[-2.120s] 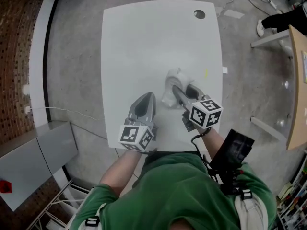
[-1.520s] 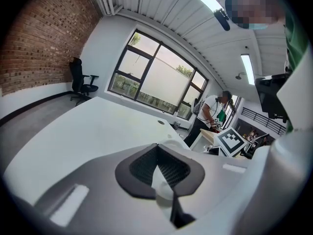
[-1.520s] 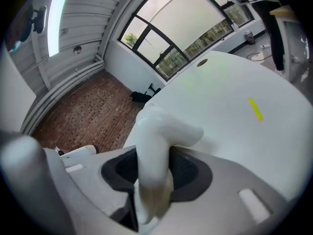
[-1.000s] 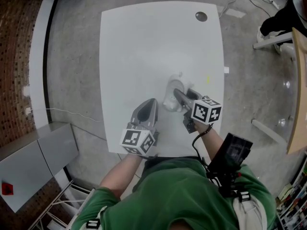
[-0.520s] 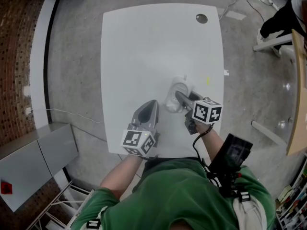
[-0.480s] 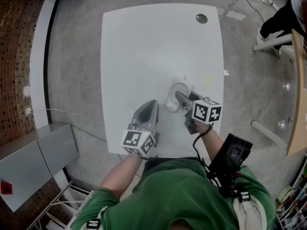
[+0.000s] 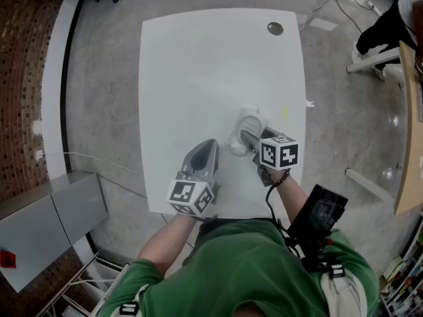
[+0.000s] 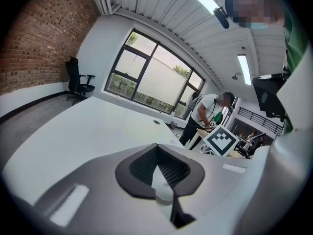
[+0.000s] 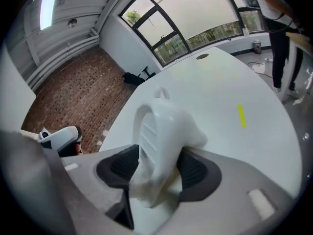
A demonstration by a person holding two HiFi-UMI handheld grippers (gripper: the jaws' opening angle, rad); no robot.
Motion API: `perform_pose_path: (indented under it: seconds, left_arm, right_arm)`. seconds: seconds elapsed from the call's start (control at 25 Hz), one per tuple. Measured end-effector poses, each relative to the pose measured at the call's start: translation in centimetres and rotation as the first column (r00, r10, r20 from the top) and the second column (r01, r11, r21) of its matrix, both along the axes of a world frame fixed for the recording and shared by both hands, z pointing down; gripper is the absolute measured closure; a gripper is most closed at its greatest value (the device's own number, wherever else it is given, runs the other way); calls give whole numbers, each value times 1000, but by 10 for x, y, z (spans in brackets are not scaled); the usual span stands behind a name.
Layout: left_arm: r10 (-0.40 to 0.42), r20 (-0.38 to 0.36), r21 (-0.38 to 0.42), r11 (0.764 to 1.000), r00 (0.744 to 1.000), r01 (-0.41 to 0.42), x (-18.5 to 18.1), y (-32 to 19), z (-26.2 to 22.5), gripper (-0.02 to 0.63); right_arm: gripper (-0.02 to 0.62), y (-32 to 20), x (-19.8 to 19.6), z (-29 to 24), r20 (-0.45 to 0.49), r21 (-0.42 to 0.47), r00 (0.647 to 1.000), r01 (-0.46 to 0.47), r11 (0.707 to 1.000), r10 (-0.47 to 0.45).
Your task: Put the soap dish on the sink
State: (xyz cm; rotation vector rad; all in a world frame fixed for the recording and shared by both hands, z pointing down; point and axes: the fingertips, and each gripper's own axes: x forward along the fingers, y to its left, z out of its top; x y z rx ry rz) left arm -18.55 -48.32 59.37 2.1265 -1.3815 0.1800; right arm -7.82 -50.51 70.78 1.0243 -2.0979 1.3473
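Note:
The white soap dish (image 7: 250, 125) is tipped up on its edge on the white table (image 7: 198, 65), right of centre. My right gripper (image 7: 246, 138) reaches it from the near side. In the right gripper view the dish (image 9: 164, 131) stands between the two dark pads (image 9: 198, 173). The jaws of the right gripper (image 9: 157, 170) are opening around it, with a gap on the left pad's side. My left gripper (image 7: 205, 145) rests near the table's front edge, left of the dish. It is shut with nothing in it (image 8: 157, 148). No sink is in view.
A round cable hole (image 7: 274, 28) sits at the table's far right corner, and a short yellow mark (image 7: 285, 113) lies right of the dish. A wooden desk (image 7: 411, 111) and a person's legs (image 7: 390, 28) are at the right. Grey cabinets (image 7: 53, 216) stand on the left.
My right gripper has turned at the wrist, and its marker cube has shifted slightly towards the dish. The dish stays on the table in about the same spot. The left gripper has not moved.

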Motion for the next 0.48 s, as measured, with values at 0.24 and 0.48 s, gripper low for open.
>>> perform_pose_path:
  seconds: [0.24,0.48]
  left_arm:
    - [3,0,10,1000,1000,-3,2,1,-4,600]
    - [8,-1,19,1000,1000,-8,4,4,-6,600]
  right_arm:
    - [359,6,4,0,2,-42,1000,29,999,-29]
    - [359,18,5,2,-34,-76,992,116,990,-119]
